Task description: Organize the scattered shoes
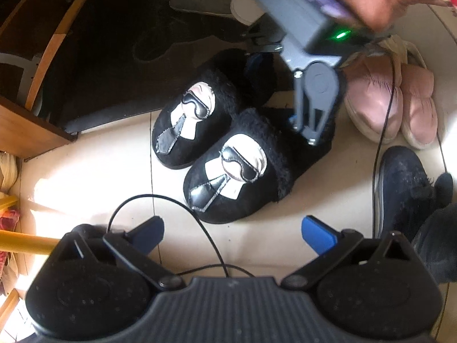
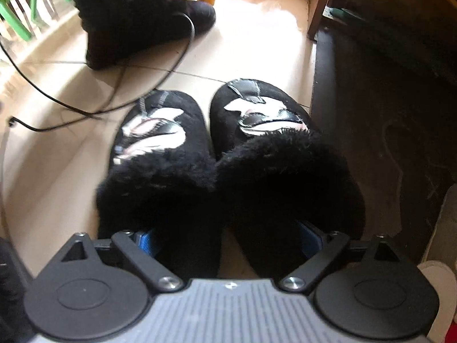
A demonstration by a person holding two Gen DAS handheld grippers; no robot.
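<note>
On the pale tiled floor (image 1: 94,154), two black furry slippers with cartoon-face patches (image 1: 225,148) lay side by side, touching.
Pink padded boots (image 1: 391,100) stood just beside them, a dark mat (image 1: 120,57) and wooden furniture (image 1: 25,125) bordered the far side, and a black cable (image 1: 382,131) trailed nearby. Toes pointed toward the left gripper (image 1: 232,233), jaws apart and empty. The right gripper (image 2: 230,240) stood spread wide at the slippers' heels, gripping nothing.

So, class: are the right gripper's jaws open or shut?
Open. The right gripper has its blue fingers spread wide at the heels of the two black slippers, pressing on neither.
</note>
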